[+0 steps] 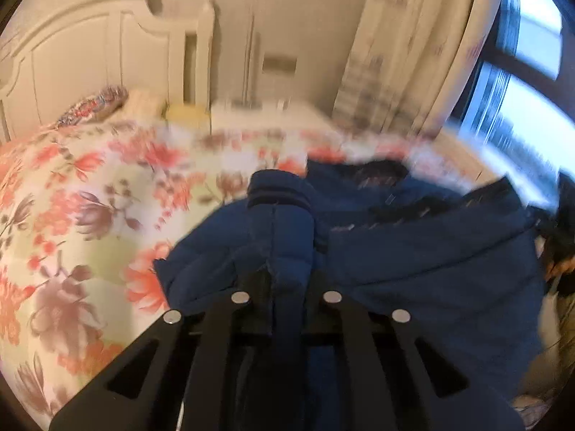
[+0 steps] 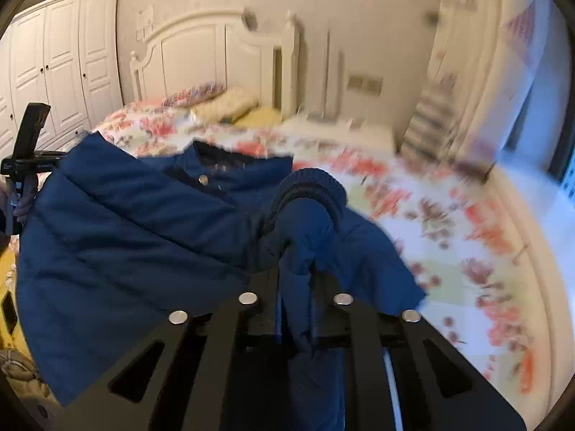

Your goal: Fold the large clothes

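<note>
motion blur smeared the far edge of the bed with the red-flowered quilted cover (image 1: pixel 72 194) in both views, and the lower hem of the padded navy-blue quilted jacket (image 1: pixel 431 258) ran out of sight beneath the black linkage plates. the left gripper (image 1: pixel 287 273) was pinched tight on a fold of one sleeve, its ribbed knit cuff (image 1: pixel 276 186) bunched above the jaws; the right gripper (image 2: pixel 298 269) was clamped the same way on the other sleeve below its ribbed cuff (image 2: pixel 309 186). the jacket hung between them over the bed. only the right view showed the white panelled wardrobe (image 2: pixel 61 57), a metal snap (image 2: pixel 203 179) at the collar and the left gripper's handle. only the left view showed the dark-framed window (image 1: pixel 521 57).
</note>
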Motion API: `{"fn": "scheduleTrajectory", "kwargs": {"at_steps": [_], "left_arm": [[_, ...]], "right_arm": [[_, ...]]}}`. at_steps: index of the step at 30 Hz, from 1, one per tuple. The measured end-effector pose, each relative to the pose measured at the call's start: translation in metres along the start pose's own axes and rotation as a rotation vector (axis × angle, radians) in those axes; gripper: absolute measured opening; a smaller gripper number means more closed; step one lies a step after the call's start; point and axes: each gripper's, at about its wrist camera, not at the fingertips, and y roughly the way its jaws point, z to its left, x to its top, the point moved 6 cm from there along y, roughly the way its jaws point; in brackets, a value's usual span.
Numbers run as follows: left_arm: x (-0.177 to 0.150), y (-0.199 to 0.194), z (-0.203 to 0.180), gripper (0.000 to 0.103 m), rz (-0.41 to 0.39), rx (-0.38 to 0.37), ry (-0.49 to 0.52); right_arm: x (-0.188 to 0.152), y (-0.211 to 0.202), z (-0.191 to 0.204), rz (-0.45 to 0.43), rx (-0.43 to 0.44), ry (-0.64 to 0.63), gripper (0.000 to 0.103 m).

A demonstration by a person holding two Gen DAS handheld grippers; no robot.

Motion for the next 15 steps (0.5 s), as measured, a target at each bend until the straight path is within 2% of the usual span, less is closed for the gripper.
{"fn": "scheduleTrajectory", "kwargs": {"at_steps": [3,5,8,10,12,15], "left_arm": [[0.022,-0.043,0.006,0.008,-0.092,-0.098,-0.079],[0.046,-0.055,0.013,0.008,-0.113,-0.119,-0.148],[0.092,-0.033,0.04,0.008,-0.075,-0.163,-0.355],[0.11,0.001,0.057,0.009,-0.021,-0.142,-0.435],[0.114,0.041,0.068,0.009,0.039,-0.07,-0.466],[0.092,0.1,0.065,0.009,0.143,0.037,-0.45]], "right_arm": [[0.016,-0.048,-0.008,-0.108,-0.03,0.053,0.01],[0.04,-0.075,-0.017,-0.165,-0.029,0.091,0.01],[0.087,-0.082,-0.033,-0.196,-0.055,0.16,0.01],[0.111,-0.05,-0.052,-0.136,-0.107,0.229,0.01],[0.116,-0.009,-0.068,-0.042,-0.12,0.326,0.01],[0.09,0.055,-0.081,0.127,-0.185,0.391,0.01]]}}
